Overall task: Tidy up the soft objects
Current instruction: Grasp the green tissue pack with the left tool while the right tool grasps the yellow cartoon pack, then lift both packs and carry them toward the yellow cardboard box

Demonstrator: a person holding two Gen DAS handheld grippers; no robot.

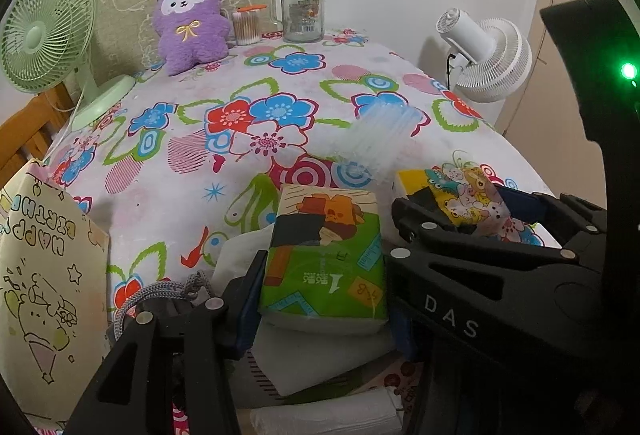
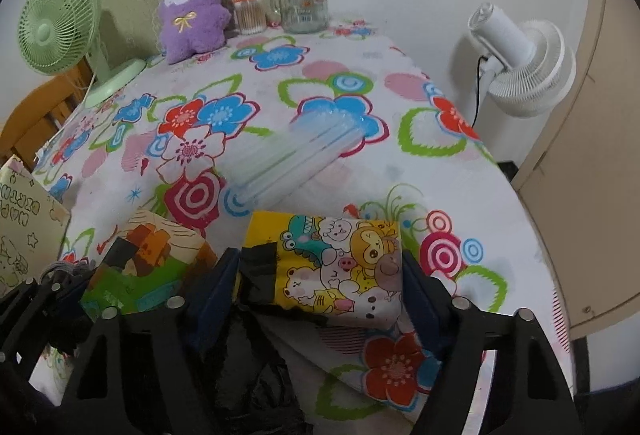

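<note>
Two hand-held claws work side by side at the near edge of a bench (image 2: 256, 75) covered in a bright floral cloth. The left claw (image 1: 320, 299) is clamped on a green tissue pack (image 1: 324, 255) printed with a cartoon figure, its blue pads pressing both long sides; the pack sits over white folded paper (image 1: 320, 359) and a grey cord (image 1: 168, 291) at the bench's front edge. Just to its right, the right claw (image 2: 320, 287) straddles a yellow tissue pack (image 2: 340, 267) covered in cartoon animals, its pads flanking the pack on either side; whether they press on it cannot be told. A bundle of clear plastic tubes (image 2: 296, 151) lies on the cloth just beyond both packs. At the far end, against the wall, stand a purple plush toy (image 2: 192, 11), a small tub of cotton swabs (image 2: 250, 13) and a glass jar (image 2: 304, 3) with a green cup upside down on its lid. A green desk fan (image 2: 60, 31) stands at the far left corner, a white fan (image 2: 524, 67) off the right edge, and a birthday gift bag (image 1: 44, 283) at the left.
</note>
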